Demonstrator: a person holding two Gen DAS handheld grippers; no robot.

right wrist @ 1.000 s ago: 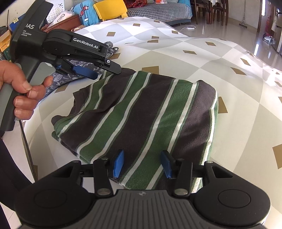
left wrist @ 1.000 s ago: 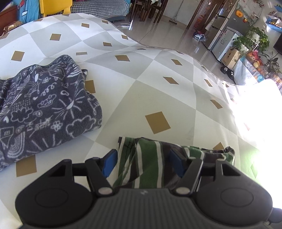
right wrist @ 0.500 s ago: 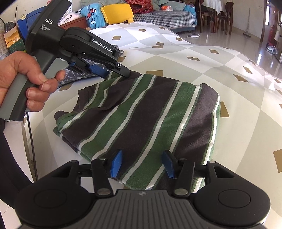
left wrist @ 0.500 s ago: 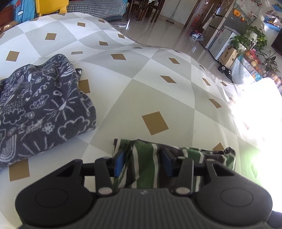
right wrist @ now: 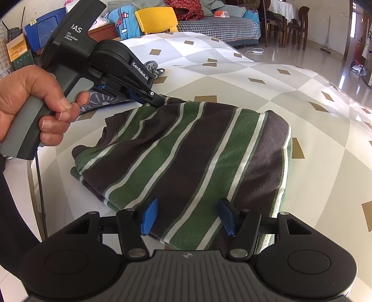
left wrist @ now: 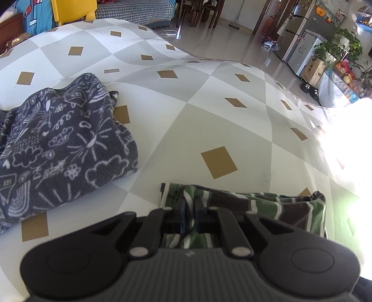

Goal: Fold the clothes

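A folded green, dark grey and white striped shirt [right wrist: 190, 151] lies on the checked table cover. In the left wrist view only its far edge [left wrist: 255, 204] shows, and my left gripper [left wrist: 188, 217] is shut on a pinch of that fabric. The right wrist view shows the same left gripper [right wrist: 155, 100], held by a hand [right wrist: 34, 102], biting the shirt's far left corner. My right gripper [right wrist: 187, 215] is open, its blue pads [right wrist: 148, 216] straddling the shirt's near edge without clamping it.
A dark grey garment with white doodle print [left wrist: 58, 144] lies bunched to the left of the shirt. The table cover [left wrist: 209, 104] stretches far ahead, its edge curving at the right. A yellow chair [right wrist: 155, 19], sofa and fridge stand beyond.
My left gripper has gone from open around the shirt's edge to shut on it. My right gripper has spread a little wider over the near edge.
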